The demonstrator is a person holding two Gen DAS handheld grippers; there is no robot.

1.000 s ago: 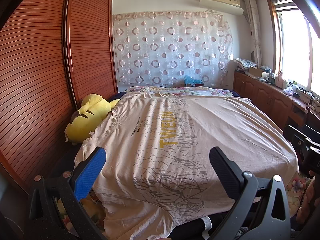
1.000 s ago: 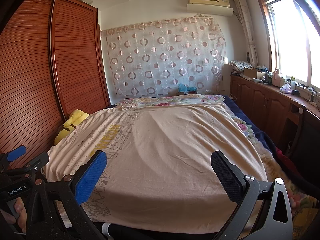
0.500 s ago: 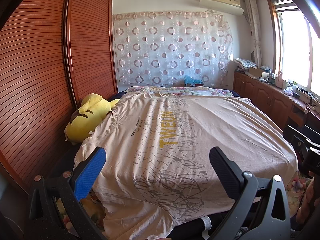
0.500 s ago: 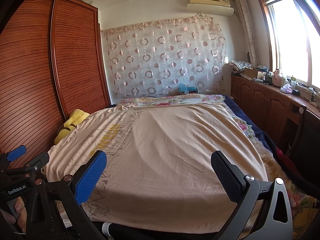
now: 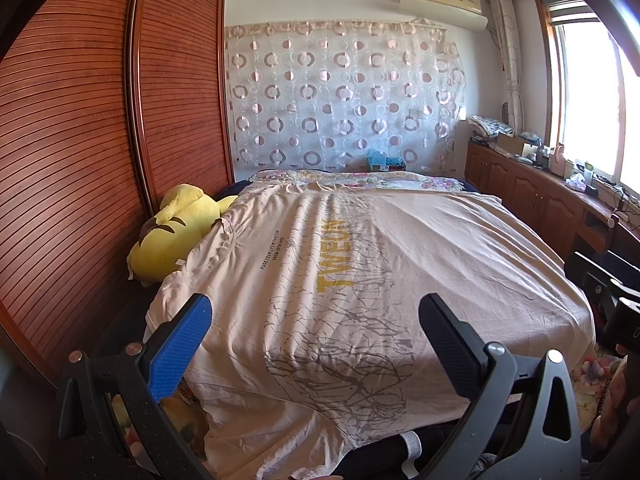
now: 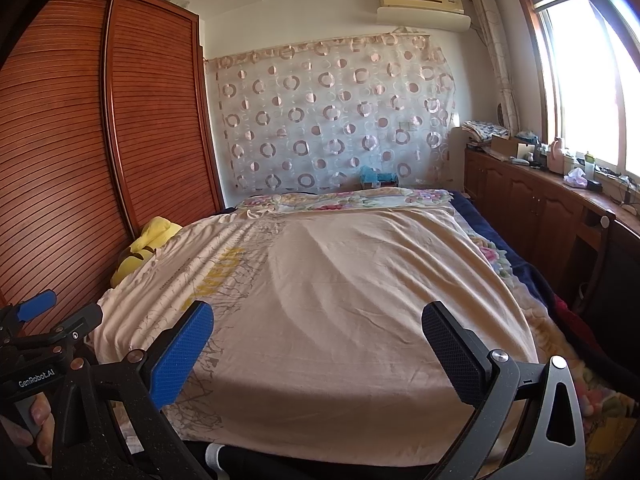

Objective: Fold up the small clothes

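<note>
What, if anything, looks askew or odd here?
Nothing is spilled or damaged. The beige T-shirt lies spread flat but lightly wrinkled, its near hem drooping over the bed edge. Both claws, left claw and right claw, are open and empty.

- Large mustard-yellow letters "TWEON" run along the chest of the pale beige cotton T-shirt (image 5: 360, 280) spread flat on the bed.
- At nine o'clock of that word sits a line of small dark print, too small to read.
- White lettering "GenRobot.AI" stands on the black plastic left gripper (image 6: 36, 374).
</note>
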